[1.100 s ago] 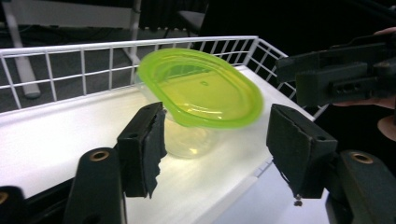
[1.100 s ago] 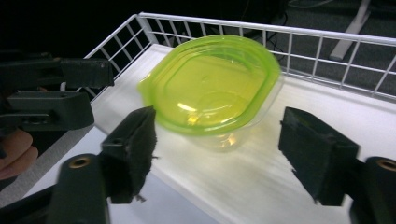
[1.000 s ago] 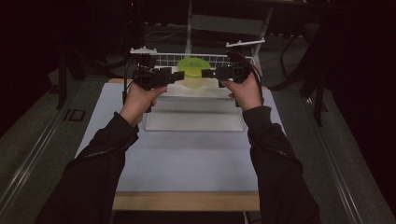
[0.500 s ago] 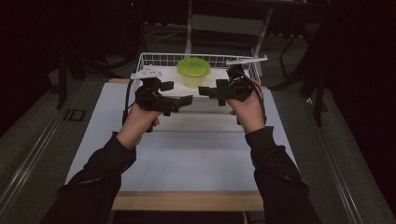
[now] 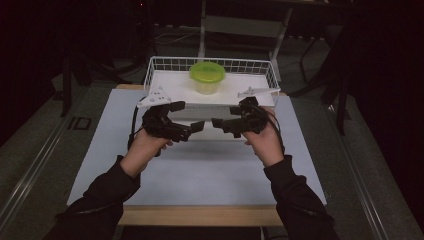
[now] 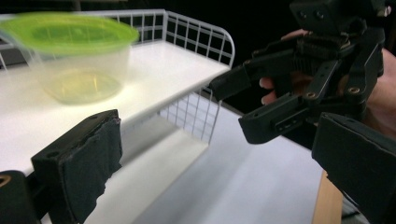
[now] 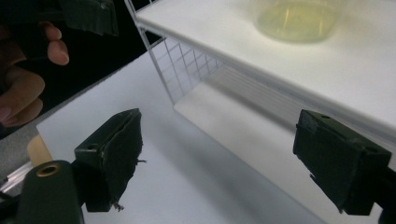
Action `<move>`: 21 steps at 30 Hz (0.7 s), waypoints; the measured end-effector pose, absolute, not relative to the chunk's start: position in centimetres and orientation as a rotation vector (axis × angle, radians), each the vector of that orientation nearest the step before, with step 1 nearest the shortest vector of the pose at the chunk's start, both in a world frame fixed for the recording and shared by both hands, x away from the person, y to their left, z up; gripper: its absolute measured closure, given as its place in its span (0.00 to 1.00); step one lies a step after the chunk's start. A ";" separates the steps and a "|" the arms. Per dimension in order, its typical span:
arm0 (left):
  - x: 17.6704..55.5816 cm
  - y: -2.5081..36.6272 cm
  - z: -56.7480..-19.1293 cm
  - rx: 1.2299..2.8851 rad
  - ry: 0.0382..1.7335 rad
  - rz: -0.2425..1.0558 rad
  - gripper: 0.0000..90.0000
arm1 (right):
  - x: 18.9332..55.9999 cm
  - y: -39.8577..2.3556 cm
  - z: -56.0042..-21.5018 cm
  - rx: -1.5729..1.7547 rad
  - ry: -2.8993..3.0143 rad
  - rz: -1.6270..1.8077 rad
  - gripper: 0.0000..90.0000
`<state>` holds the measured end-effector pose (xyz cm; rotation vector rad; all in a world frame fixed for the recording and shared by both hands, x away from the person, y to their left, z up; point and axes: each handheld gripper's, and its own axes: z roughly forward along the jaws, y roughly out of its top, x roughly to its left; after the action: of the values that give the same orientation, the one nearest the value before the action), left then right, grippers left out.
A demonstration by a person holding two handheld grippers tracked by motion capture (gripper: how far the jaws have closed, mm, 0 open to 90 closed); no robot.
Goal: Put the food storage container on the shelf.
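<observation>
The tub (image 5: 207, 78) stood upright on the white board (image 5: 170, 85) inside the wire basket (image 5: 150, 75), at the middle of the board and toward its far side. It was a clear round tub with a green lid (image 5: 207, 73) on top. Being round, it had no side that pointed anywhere; its only long axis went straight up, through the lid, and the lid lay level.

From both tongs the tub lay ahead and higher, past the near wire wall of the basket. It stood almost on the line that ran forward between the two tongs, so neither hand was clearly nearer; I judged the distance about equal. In the left gripper view the tub (image 6: 77, 56) was ahead and to the left of the jaws, a little blurred. In the right gripper view its pale bottom (image 7: 296, 18) was ahead and above the jaws, on the board.

The left tongs (image 5: 192, 130) were wide, with nothing between the jaws, and pointed inward toward the other hand. The right tongs (image 5: 222, 124) were wide as well and held nothing, and pointed back toward the left ones, so the two tips faced each other with a small gap. Both hung over the white worktop (image 5: 210, 170), in front of the basket and apart from it.

To reach the tub, I think either tongs would have to turn forward and rise over the wire wall.
</observation>
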<state>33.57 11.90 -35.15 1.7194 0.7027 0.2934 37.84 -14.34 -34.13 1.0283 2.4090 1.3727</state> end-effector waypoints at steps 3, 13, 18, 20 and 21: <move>32.9 11.9 -36.0 1.734 0.692 0.283 0.03 | 37.2 -14.9 -34.9 1.032 2.402 1.401 0.17; 30.8 12.6 -39.1 1.787 0.672 0.291 0.03 | 34.9 -16.5 -37.8 0.981 2.394 1.438 0.17; 30.1 12.8 -40.8 1.817 0.665 0.284 0.03 | 33.8 -17.2 -40.1 0.968 2.405 1.448 0.17; 29.9 12.9 -41.3 1.824 0.670 0.277 0.03 | 33.5 -17.4 -41.0 0.963 2.417 1.444 0.17; 29.8 12.9 -41.5 1.826 0.671 0.272 0.03 | 33.3 -17.6 -41.4 0.960 2.419 1.438 0.17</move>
<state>29.82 12.92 -41.47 1.8262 0.6711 0.2723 33.33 -17.55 -41.35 0.9597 2.4191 1.4380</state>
